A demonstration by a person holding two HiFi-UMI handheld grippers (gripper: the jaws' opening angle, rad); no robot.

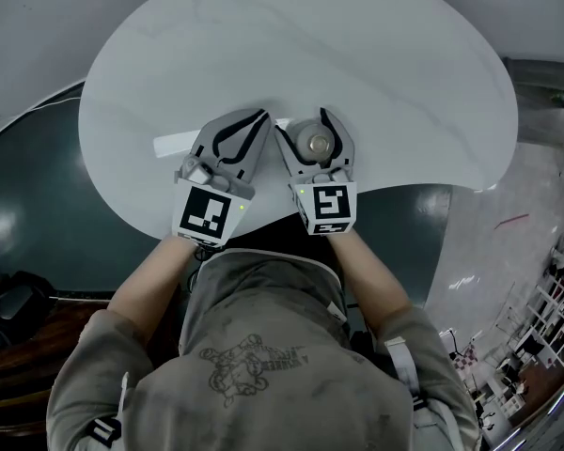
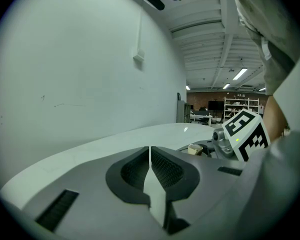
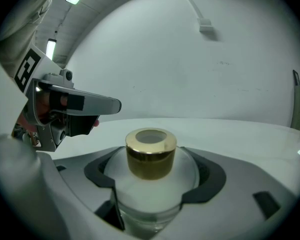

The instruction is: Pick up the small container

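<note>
The small container (image 1: 317, 142) is a round frosted-white jar with a gold cap (image 3: 150, 153), standing near the front edge of the white table (image 1: 357, 45). My right gripper (image 1: 301, 120) has its jaws curved around it, and in the right gripper view the dark pads (image 3: 97, 171) lie against both sides of the jar's body. Whether the jar still rests on the table I cannot tell. My left gripper (image 1: 261, 116) sits just to the left, its jaws (image 2: 150, 151) closed together on nothing. The left gripper view shows the gold cap (image 2: 195, 148) at its right.
A flat white strip (image 1: 174, 144) lies on the table left of my left gripper. The table's curved front edge (image 1: 141, 224) runs just behind both grippers, with dark floor (image 1: 38, 205) beyond it at the left. The far wall (image 3: 190, 74) is plain white.
</note>
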